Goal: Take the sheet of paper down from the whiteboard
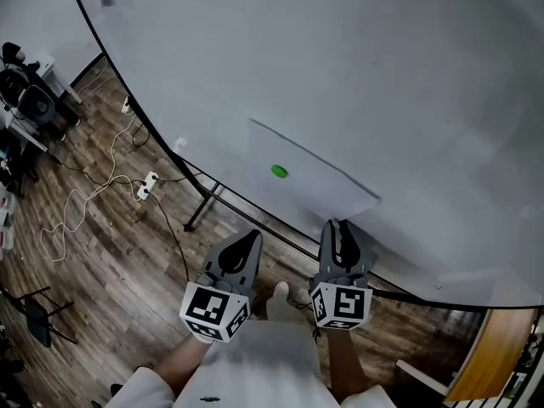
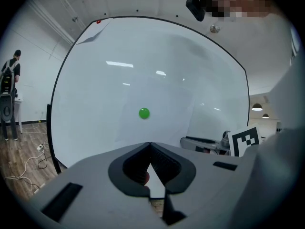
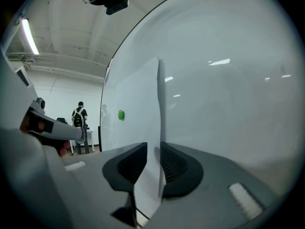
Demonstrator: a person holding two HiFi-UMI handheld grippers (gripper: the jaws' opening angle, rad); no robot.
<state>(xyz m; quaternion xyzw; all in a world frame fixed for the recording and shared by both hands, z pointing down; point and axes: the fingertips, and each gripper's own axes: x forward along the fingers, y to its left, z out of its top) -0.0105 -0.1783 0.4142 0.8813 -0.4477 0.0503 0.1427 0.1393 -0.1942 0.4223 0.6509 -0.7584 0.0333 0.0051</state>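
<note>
A white sheet of paper [image 1: 310, 181] hangs on the big whiteboard [image 1: 399, 66], pinned by a green magnet [image 1: 279, 172]. My right gripper [image 1: 337, 225] is at the sheet's lower edge. In the right gripper view the paper [image 3: 151, 109] stands away from the board and runs down between the jaws of this gripper [image 3: 153, 147], which show a narrow gap wider than the sheet. My left gripper [image 1: 248, 240] hovers below the board, short of the paper. Seen in its own view, the left gripper [image 2: 150, 144] is shut and empty, pointing at the magnet [image 2: 144, 113].
A second small sheet [image 2: 93, 32] under a red magnet sits at the board's top left corner. The board's stand leg [image 1: 200, 211], a power strip [image 1: 146, 185] and loose cables lie on the wood floor to the left. A person [image 3: 80, 116] stands far behind.
</note>
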